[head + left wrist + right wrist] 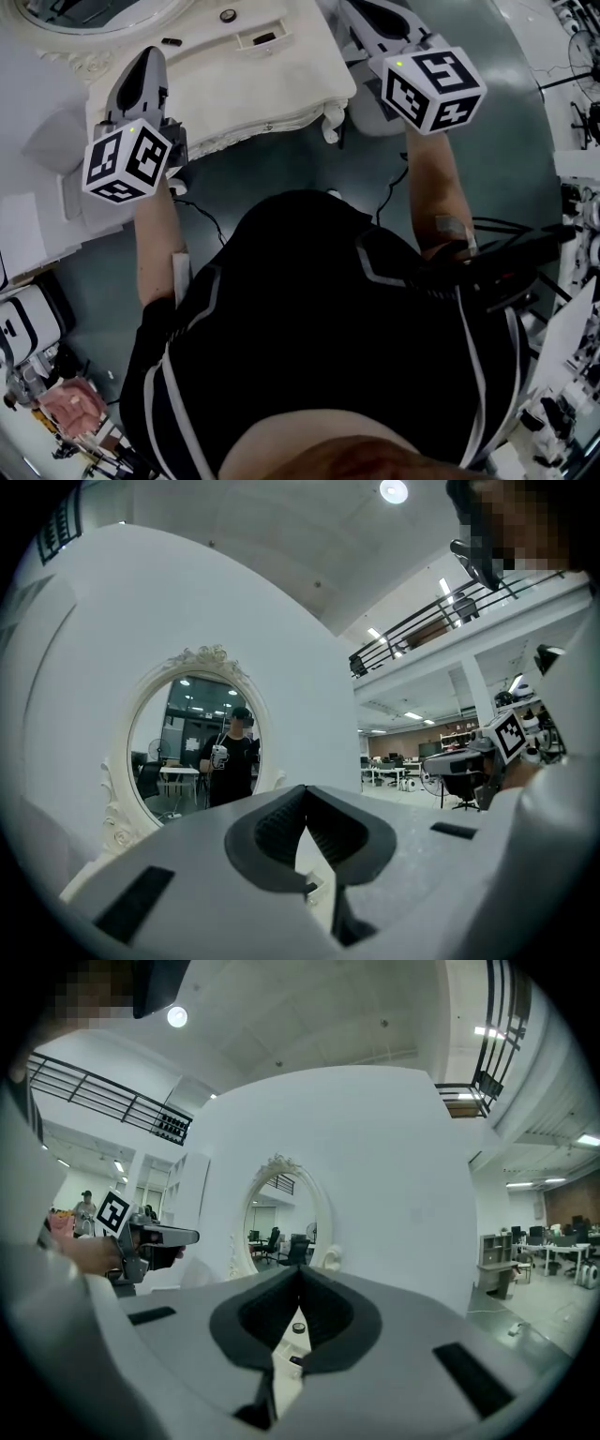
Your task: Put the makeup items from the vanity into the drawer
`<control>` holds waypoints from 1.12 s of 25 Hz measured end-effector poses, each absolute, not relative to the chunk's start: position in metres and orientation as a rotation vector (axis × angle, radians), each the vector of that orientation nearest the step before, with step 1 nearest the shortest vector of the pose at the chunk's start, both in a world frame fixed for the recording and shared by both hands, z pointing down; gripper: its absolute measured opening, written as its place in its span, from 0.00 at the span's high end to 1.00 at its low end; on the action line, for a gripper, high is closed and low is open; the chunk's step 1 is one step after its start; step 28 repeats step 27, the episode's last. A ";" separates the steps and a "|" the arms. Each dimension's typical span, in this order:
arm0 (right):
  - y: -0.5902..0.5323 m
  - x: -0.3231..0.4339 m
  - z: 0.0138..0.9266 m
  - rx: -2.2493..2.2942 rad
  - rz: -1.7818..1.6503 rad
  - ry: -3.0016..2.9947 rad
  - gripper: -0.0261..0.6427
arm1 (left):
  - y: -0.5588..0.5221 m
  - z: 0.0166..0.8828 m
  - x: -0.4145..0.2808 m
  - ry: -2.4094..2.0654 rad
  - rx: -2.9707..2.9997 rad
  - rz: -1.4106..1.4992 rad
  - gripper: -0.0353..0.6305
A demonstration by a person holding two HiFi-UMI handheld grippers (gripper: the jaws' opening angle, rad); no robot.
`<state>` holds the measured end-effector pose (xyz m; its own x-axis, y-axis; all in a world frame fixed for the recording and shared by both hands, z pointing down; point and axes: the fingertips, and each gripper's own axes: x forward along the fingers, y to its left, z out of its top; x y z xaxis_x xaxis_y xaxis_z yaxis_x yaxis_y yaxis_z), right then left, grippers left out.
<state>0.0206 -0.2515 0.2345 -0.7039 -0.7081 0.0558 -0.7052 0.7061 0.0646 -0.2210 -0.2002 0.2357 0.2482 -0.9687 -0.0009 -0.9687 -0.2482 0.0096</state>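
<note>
A white vanity [281,94] stands in front of me, with an oval mirror [187,742] at its back left. On its top lie a small round black item [228,15], a small dark item [172,41] and a dark piece in a raised white box [264,38]. My left gripper [150,56] hovers over the vanity's left end; its jaws [306,789] meet at the tips with nothing between them. My right gripper [300,1269] is held above the vanity's right end, jaws together and empty. Through the gap below its tips the round item [298,1327] shows. No drawer is visible.
The vanity's scalloped front edge [309,117] faces me over a dark green floor [375,178]. A cable [202,214] runs on the floor by my left arm. White furniture [37,216] stands at the left. Equipment clutters the right edge [577,225].
</note>
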 end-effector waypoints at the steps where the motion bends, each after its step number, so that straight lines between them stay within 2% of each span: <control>1: -0.251 0.018 0.234 1.184 -0.062 -2.824 0.95 | -0.201 0.235 -0.223 -1.917 2.482 -0.011 0.94; 10: -0.251 0.000 0.240 1.229 -0.056 -2.774 0.95 | -0.206 0.241 -0.231 -1.831 2.524 -0.002 0.94; 28: -0.256 -0.025 0.246 1.238 -0.072 -2.735 0.95 | -0.206 0.251 -0.277 -1.968 2.405 -0.016 0.94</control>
